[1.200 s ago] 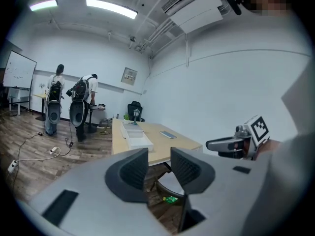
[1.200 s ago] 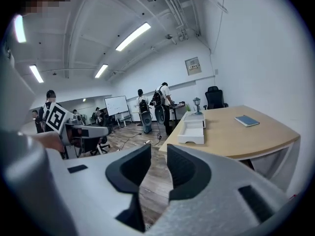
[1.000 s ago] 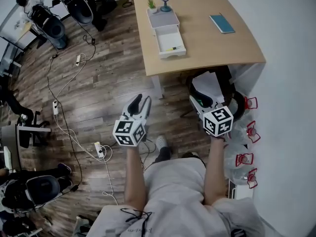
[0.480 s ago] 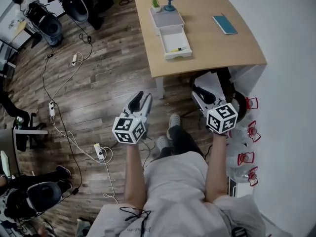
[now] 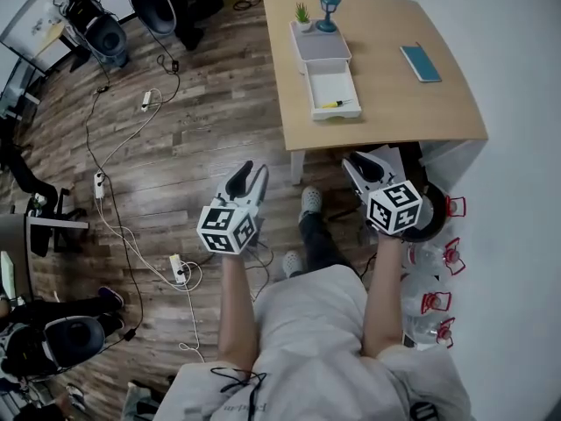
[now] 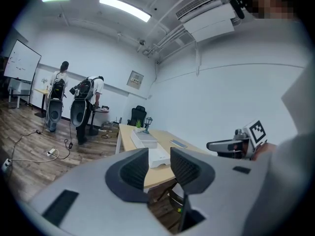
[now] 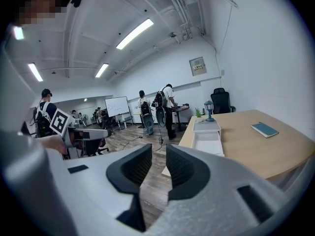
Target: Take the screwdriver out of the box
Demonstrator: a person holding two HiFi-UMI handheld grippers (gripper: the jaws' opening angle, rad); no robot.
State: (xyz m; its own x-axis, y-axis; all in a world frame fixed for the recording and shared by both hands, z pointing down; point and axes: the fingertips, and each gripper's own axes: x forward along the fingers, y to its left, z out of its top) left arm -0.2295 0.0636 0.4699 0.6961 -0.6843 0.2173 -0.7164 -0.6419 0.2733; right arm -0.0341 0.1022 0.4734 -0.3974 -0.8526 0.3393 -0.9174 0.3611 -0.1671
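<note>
A white box [image 5: 321,46] stands on the wooden table [image 5: 412,103], its drawer [image 5: 333,95] pulled out toward me. Across the drawer's front end lies a small yellow-handled screwdriver [image 5: 337,104]. Both grippers hang in the air short of the table's near edge, over the floor. My left gripper [image 5: 248,181] is open with nothing between its pads. My right gripper [image 5: 359,163] is empty too, and its jaws are closing with a gap still showing. The box [image 6: 152,154] shows beyond the left gripper [image 6: 159,161], and the box [image 7: 206,139] lies right of the right gripper [image 7: 159,163].
A blue book [image 5: 421,62], a small plant [image 5: 302,14] and a little lamp [image 5: 328,11] share the table. Red-capped bottles [image 5: 438,261] stand by the wall at right. Cables and a power strip [image 5: 178,268] cross the wooden floor at left. People with backpacks [image 6: 83,107] stand further off.
The person has stepped toward the table, one foot coming forward. The table has shifted right and sits slightly nearer in the head view. Both grippers have travelled along with the person.
</note>
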